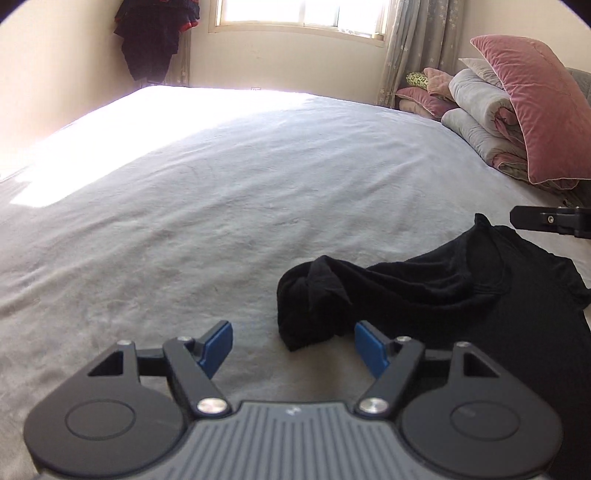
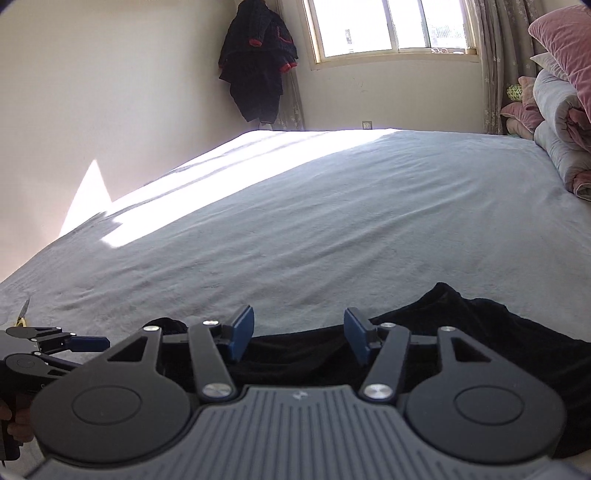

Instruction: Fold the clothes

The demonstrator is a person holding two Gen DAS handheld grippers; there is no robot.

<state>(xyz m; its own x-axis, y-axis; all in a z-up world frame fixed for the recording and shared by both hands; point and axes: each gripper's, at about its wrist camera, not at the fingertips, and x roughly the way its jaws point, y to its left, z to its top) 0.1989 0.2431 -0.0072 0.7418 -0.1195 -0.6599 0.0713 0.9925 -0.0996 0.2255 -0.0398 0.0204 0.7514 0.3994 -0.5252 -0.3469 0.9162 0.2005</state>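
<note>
Lying crumpled on the wide grey bed sheet (image 1: 207,206) is a soft black cloth garment (image 1: 424,291), bunched at one end and not flat. The left gripper (image 1: 293,341) hovers just in front of the bunched end, its blue pads spread wide with nothing between them. The right gripper (image 2: 299,334) hangs over the garment's near edge, spread apart too and holding nothing.

I think a pinch here could catch two layers at once, because the cloth is dark and its folds are hard to see. Then the garment would lift in a lump and not open out. A pad could also grab the sheet along with it.

Beyond the garment the sheet is bare, so nothing stands in the way. Farther off, to the garment's right, sit a pink velvet pillow (image 1: 532,107) and folded grey quilts (image 1: 480,114). Far behind it hang a dark coat (image 2: 256,62) and a bright window (image 2: 388,26).
</note>
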